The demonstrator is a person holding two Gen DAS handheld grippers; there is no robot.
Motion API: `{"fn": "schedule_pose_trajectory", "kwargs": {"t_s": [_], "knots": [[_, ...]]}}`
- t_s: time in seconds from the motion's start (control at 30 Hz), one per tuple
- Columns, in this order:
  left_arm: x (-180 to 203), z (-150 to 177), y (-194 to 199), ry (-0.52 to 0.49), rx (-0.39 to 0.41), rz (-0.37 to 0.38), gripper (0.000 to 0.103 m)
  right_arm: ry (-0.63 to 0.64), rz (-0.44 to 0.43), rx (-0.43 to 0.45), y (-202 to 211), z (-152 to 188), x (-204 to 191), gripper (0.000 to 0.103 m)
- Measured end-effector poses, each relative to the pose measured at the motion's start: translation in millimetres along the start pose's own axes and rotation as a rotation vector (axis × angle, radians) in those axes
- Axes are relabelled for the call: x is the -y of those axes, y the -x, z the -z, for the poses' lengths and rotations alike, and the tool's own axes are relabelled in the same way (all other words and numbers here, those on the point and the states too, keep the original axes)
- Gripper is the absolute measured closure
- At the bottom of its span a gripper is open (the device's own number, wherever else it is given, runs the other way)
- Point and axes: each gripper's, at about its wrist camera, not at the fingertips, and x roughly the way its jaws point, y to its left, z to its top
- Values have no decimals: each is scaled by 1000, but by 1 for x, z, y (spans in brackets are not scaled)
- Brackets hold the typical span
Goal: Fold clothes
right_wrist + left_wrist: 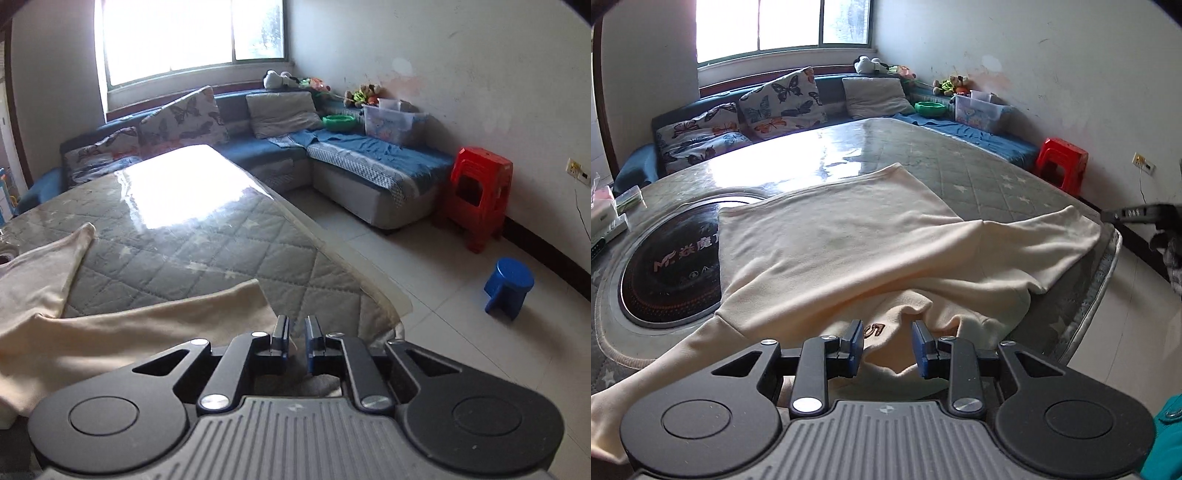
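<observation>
Two tongs over table edge. Left gripper open, pads spread over bunched collar area of cream sweatshirt, not pinching. Right gripper nearly closed, narrow gap, nothing visibly held; sweatshirt's sleeve just left of its fingers. Ahead: garment spread across quilted table, induction hob ahead-left, partly covered. Beyond: sofa, red stools.

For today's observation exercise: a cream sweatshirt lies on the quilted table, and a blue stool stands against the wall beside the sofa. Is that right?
Not quite. The stool against the wall beside the sofa is red, as the right wrist view shows. The cream sweatshirt does lie on the quilted table.
</observation>
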Motion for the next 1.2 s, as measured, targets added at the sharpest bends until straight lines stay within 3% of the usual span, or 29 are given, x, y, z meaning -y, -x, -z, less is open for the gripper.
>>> {"fn": "schedule_pose_trajectory", "kwargs": {"t_s": [0.17,0.5,0.57,0.63,1.0,1.1,1.2], "knots": [[7,1,-2,-40,10,12,72,56,-106,-56,-15,-5,-19,92],[21,0,-25,-174,15,-25,74,90,-104,-89,-51,-15,-35,91],[23,2,-26,-188,19,-17,95,87,-108,-90,-57,-20,-35,91],[24,4,-27,-195,23,-7,100,89,-110,-86,-63,-24,-35,91],[27,26,30,-216,45,54,102,183,-96,-74,-73,-34,-49,91],[26,33,27,-213,2,72,101,213,-89,-76,-72,-35,-52,91],[21,29,33,-191,17,110,98,261,-96,-68,-61,-36,-62,91]]}}
